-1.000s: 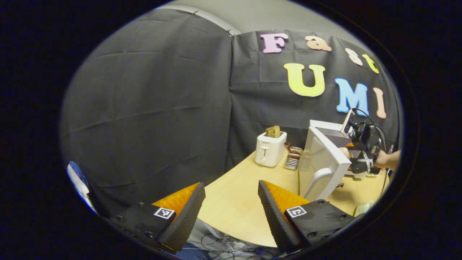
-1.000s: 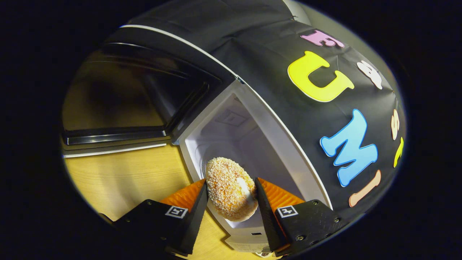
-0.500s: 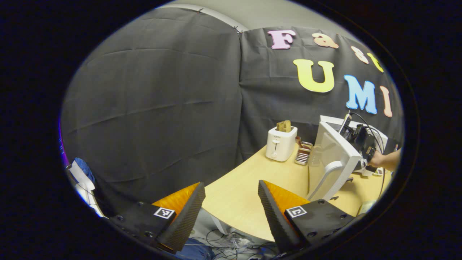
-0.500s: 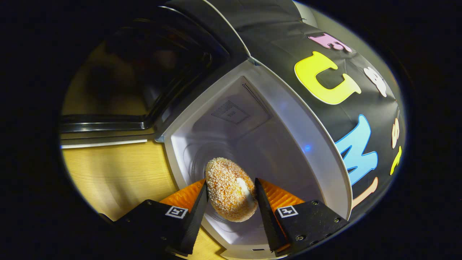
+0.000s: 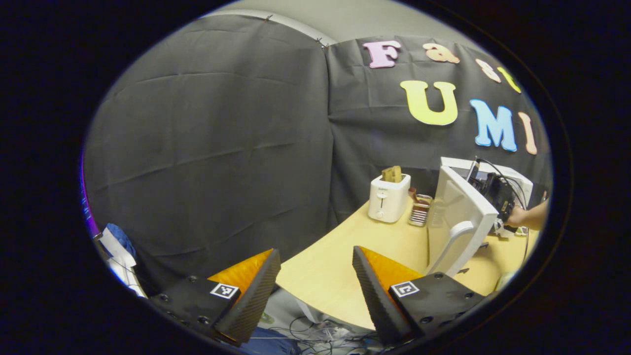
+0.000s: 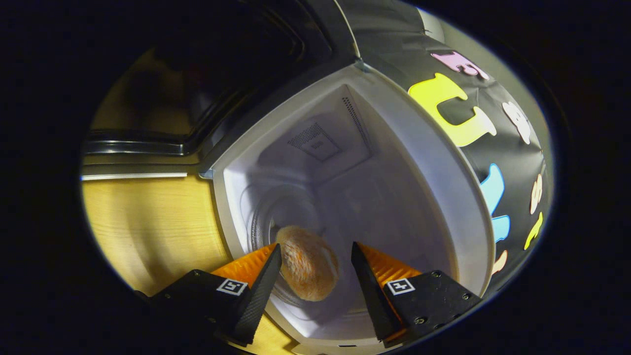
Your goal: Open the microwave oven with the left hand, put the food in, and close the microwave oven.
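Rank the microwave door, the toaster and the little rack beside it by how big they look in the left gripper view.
1. Microwave door, open, largest.
2. Toaster.
3. Rack, smallest.
The door stands nearer the camera than the other two, so part of its lead may be nearness.

A white two-slot toaster (image 5: 388, 198) holding brown toast (image 5: 392, 173) stands far on the pale wooden table (image 5: 335, 266), a small metal rack (image 5: 420, 211) just right.

Black cloth wall (image 5: 212, 148) hangs creased ahead of the left gripper, a pale grey wall (image 5: 355, 19) above it. A curved light-wood table (image 5: 340, 261) lies ahead and right, cables (image 5: 315, 328) on the floor below its edge.
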### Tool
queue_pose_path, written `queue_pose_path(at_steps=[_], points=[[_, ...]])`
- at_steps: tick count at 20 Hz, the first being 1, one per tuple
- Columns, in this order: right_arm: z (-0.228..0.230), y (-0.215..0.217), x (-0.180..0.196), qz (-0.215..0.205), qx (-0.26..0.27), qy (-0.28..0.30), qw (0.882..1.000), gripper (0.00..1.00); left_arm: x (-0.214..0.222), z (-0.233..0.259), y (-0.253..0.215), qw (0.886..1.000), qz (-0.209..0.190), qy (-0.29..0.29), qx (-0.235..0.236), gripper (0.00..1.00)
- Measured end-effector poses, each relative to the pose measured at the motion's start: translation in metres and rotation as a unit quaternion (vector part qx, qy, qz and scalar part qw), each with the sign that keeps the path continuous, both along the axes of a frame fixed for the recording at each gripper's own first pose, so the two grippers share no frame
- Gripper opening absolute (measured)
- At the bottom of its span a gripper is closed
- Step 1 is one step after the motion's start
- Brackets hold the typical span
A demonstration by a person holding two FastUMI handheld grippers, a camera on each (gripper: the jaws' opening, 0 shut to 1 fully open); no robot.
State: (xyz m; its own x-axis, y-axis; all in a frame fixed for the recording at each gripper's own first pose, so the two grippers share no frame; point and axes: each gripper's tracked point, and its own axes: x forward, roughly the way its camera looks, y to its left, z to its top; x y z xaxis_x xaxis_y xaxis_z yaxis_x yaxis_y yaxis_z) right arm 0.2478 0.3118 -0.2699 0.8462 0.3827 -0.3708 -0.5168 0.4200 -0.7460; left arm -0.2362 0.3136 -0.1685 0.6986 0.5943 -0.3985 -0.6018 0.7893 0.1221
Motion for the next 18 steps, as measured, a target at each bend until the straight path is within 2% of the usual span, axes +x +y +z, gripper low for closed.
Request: queue_pose_path(at_steps=[4,5,8,16,17,18], points=[[0.023,-0.01,-0.021,0.0,0.033,0.005,0.999,0.87,0.028,-0.006,-0.016,0.999,-0.039,-0.008,-0.008,0.95],[0.031,-0.014,-0.029,0.001,0.041,0.004,0.999,0.87,0.036,-0.006,-0.02,0.999,-0.053,-0.01,-0.006,0.97],[0.062,-0.029,-0.051,-0.003,0.071,-0.008,0.997,0.87,0.068,-0.016,-0.037,0.995,-0.1,-0.014,-0.013,0.95],[0.144,-0.085,-0.102,-0.036,0.151,-0.022,0.988,0.87,0.134,-0.051,-0.07,0.977,-0.21,0.0,-0.037,0.96],[0.151,-0.097,-0.106,-0.044,0.155,-0.024,0.987,0.87,0.138,-0.055,-0.075,0.974,-0.223,0.004,-0.042,0.95],[0.155,-0.108,-0.11,-0.053,0.161,-0.024,0.985,0.87,0.143,-0.058,-0.082,0.97,-0.238,0.007,-0.048,0.89]])
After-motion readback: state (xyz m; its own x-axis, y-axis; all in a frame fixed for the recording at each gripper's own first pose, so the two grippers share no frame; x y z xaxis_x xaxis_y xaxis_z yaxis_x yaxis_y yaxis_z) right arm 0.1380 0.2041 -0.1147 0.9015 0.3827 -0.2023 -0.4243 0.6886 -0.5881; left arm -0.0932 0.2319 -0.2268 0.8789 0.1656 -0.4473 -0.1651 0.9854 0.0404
